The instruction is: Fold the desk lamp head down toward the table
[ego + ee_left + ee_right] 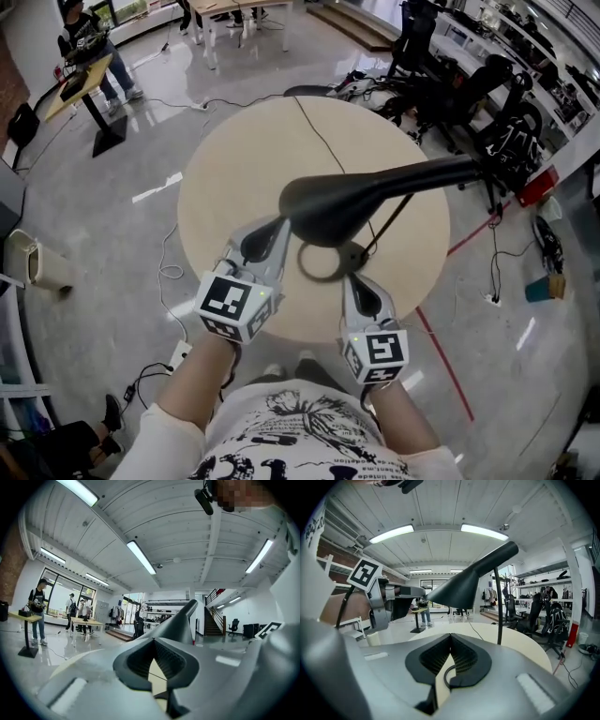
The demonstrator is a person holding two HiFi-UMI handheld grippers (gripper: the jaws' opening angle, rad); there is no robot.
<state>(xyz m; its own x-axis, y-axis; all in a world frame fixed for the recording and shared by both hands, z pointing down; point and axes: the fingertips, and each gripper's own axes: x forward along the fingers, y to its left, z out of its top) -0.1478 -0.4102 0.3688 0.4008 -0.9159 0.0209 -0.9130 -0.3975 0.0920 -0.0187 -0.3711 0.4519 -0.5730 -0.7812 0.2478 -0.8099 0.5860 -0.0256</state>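
Room: open workshop hall with a polished floor, desks and chairs well off. We stand at a pale round table (225, 178).
Lamp head (337, 202): black, raised well clear of the tabletop, hanging over the near half of the table.
Long axis: it runs left to right across our head view, with the wide shade end at the left, narrowing rightward into the neck.
Stem and base: a thin stem (389, 223) slants down to a base ring (322, 262) on the table below the head. A cord (319, 136) trails off toward the far edge.
Left gripper (267, 234): its tips reach the shade's wide end, and whether they touch it we cannot tell. The 2 jaws are pressed together with nothing between them.
Right gripper (354, 281): lower and nearer us, just beside the base ring and apart from the head. Its jaws are also closed and empty.
Direction: from both grippers the head lies ahead and above, and in the right gripper view it looms overhead.
Nearer hand: the left, by our reading.
Coming move: we judge the head must be brought down from its wide end, so a gripper has to get above it — or open and take the rim.
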